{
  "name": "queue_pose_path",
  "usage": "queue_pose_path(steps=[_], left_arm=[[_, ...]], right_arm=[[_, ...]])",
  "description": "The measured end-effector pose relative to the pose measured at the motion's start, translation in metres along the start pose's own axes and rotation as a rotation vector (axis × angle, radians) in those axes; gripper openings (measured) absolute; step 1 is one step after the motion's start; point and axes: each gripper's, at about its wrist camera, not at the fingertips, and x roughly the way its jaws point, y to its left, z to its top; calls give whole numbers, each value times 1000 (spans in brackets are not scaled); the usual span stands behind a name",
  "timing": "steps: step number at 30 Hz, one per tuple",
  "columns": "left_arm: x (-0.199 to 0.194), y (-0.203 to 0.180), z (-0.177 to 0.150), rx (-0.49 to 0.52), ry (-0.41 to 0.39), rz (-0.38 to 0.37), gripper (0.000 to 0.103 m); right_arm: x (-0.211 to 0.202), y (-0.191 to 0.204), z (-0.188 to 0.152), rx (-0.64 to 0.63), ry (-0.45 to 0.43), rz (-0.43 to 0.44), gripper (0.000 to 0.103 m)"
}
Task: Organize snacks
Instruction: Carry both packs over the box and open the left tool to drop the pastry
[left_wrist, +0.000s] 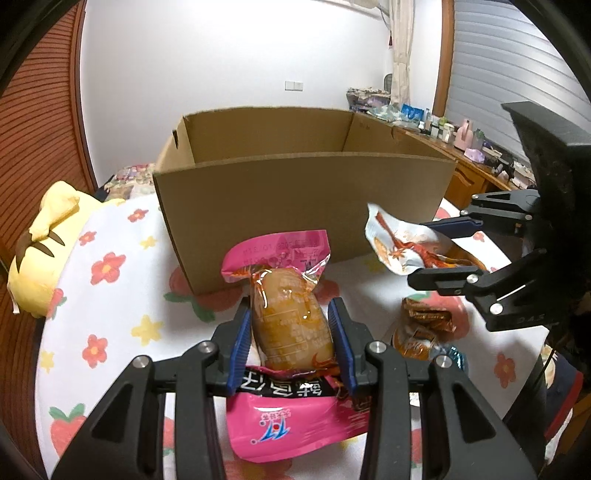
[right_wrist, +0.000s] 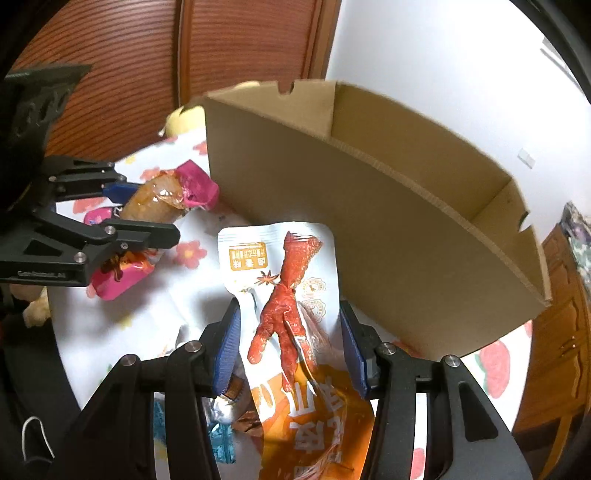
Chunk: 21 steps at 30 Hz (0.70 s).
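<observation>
Pink packet (left_wrist: 288, 325) shows a tan egg-shaped snack inside.

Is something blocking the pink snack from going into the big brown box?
Only the box's own front wall. The pink snack packet, gripped in the left tool, sits lower than that wall's rim, so it has to go up and over. Nothing else visible stands between them.

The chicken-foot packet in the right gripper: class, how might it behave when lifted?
The chicken-foot packet is probably floppy: its top corner curls. The glossy film may slip against the pads. It looks light, thin and flat.
</observation>
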Motion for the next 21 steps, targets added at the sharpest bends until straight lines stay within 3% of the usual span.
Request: queue_pose_path(steps=[14, 21], left_arm=[[-27, -4, 30, 35, -78, -1, 39], [-37, -2, 73, 91, -137, -2, 39]], right_arm=[[-65, -8, 25, 12, -131, -73, 52], [-74, -17, 40, 33, -170, -107, 52]])
